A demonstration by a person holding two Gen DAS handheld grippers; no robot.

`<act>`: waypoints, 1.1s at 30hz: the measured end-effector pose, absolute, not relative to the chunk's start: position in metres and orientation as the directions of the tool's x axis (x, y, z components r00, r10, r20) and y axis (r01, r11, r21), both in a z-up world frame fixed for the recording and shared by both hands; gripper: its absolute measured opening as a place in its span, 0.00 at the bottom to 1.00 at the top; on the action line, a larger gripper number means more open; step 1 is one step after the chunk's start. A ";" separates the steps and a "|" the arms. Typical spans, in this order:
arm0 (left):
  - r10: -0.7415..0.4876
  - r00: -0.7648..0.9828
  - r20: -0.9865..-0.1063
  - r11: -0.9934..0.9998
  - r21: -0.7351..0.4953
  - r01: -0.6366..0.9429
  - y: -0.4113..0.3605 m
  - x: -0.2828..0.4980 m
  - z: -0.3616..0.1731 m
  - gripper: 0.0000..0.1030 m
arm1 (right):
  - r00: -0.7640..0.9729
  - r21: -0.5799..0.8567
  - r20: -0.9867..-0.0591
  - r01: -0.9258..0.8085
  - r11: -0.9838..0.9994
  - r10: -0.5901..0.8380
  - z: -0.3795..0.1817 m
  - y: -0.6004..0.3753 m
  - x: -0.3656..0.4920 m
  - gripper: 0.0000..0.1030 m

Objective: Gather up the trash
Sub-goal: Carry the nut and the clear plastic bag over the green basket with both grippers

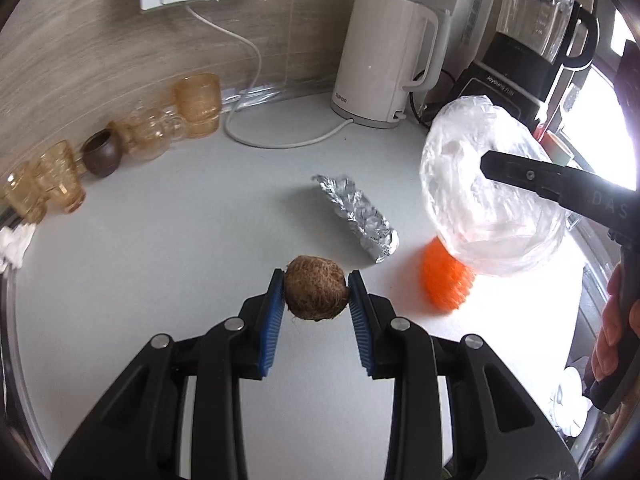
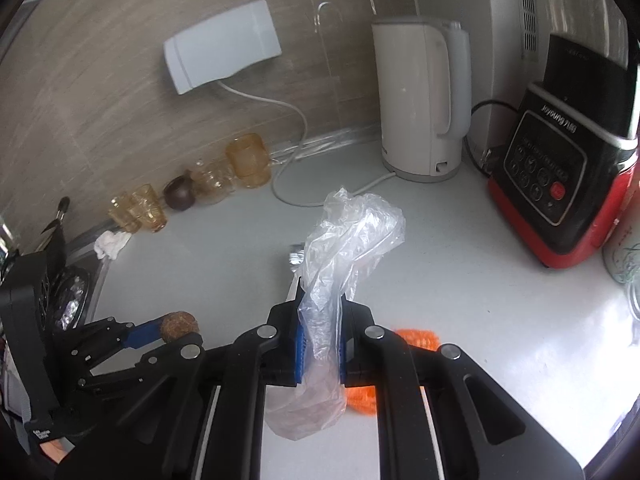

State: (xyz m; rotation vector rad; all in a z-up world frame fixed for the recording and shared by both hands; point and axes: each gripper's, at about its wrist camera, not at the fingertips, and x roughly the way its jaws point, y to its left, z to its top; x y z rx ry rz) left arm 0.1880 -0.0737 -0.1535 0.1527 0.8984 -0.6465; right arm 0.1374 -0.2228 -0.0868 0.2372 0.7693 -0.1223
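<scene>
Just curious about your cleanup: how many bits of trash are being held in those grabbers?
2: a brown fuzzy ball in the left gripper, a clear plastic bag in the right gripper.

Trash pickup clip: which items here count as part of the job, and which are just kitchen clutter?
Job items:
left gripper shut on brown fibrous ball
right gripper shut on clear plastic bag
crumpled foil
white tissue wad

Probably bystanders:
kettle
blender
amber glasses
brown pot
orange brush

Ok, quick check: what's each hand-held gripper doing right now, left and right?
Left hand-held gripper: closed on the brown fibrous ball, held above the counter.
Right hand-held gripper: closed on the clear plastic bag.
</scene>
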 end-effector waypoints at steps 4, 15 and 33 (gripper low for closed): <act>-0.450 0.465 -0.762 0.817 -0.140 0.560 -0.061 0.166 -0.144 0.31 | 0.730 0.163 -0.684 0.166 0.973 -0.010 -0.075 -0.211 0.109 0.12; -0.405 0.513 -0.757 0.868 -0.142 0.476 -0.019 0.075 -0.127 0.31 | 0.716 0.124 -0.693 0.006 0.992 0.082 -0.068 -0.151 -0.005 0.12; -0.314 0.518 -0.796 0.917 -0.113 0.382 0.024 -0.052 -0.141 0.31 | 0.469 0.118 -0.850 -0.274 0.955 0.239 -0.164 -0.069 -0.115 0.12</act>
